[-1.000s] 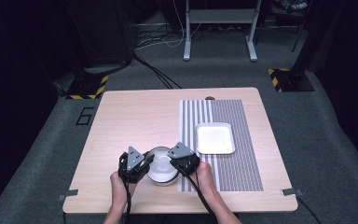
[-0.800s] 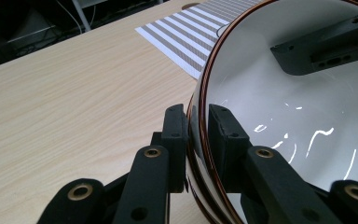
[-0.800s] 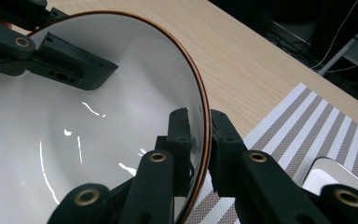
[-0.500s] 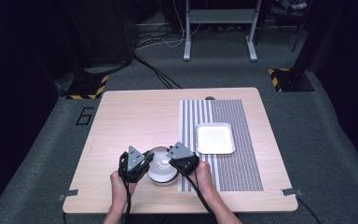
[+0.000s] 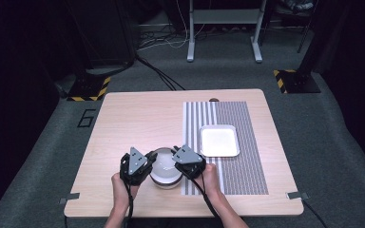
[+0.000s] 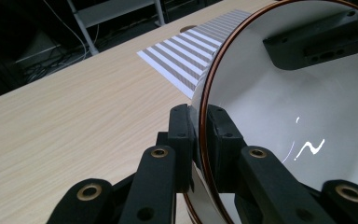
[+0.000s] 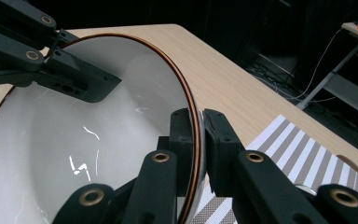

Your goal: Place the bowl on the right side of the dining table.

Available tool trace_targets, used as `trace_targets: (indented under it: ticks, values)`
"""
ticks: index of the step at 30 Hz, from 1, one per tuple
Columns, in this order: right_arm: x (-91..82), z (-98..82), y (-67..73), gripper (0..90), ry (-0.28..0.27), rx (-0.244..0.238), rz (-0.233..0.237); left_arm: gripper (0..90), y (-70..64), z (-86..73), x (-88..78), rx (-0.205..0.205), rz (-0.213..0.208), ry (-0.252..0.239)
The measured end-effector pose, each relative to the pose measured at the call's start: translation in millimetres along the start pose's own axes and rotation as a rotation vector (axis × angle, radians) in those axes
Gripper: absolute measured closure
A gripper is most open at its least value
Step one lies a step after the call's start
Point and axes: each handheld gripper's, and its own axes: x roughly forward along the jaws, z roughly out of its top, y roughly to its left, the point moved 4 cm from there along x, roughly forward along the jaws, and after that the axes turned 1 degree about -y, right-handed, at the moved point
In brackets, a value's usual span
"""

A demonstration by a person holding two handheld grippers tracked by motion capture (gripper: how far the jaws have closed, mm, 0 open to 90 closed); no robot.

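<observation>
Near the lower middle of the high view, a white bowl [image 5: 165,167] stands on the wooden table [image 5: 133,118], with the left gripper [image 5: 148,159] on its left side and the right gripper [image 5: 177,159] on its right side. From above the grip itself is hard to judge; the left gripper view makes it clear, because there the two black jaws are pressed on the bowl's wall [image 6: 279,121], one outside and one inside, at the thin brown rim. The right gripper view shows the same kind of pinch on the opposite wall [image 7: 98,140], and at its upper left the other gripper reaches over the rim. Compared with one second ago, the bowl and both hands sit at the same place; the left gripper's jaws have just been closing on the rim, while the right gripper's jaws were already almost fully clamped. To the right of the bowl lies a grey and white striped mat [image 5: 237,147], and a white rectangular tray [image 5: 219,140] rests on it, apart from the bowl. A painted "6" [image 5: 86,118] marks the carpet at the table's left.
</observation>
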Motion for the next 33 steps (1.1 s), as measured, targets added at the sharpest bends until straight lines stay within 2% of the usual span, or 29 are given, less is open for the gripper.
trace_targets:
  ticks: [14, 21, 33]
  values:
    - [-18.6, 9.4, -11.2, 82.1, -0.041, -0.015, -0.034, 81.4, -7.6, 20.0, -4.0, 0.022, -0.009, -0.037]
    - [-23.8, 9.6, -16.1, 82.1, -0.049, 0.002, -0.044, 81.3, -10.6, 28.0, -2.3, 0.039, -0.017, -0.039]
    - [-29.7, 10.1, -23.4, 82.0, -0.055, 0.009, -0.068, 81.4, -14.3, 36.9, 2.1, 0.038, -0.032, -0.052]
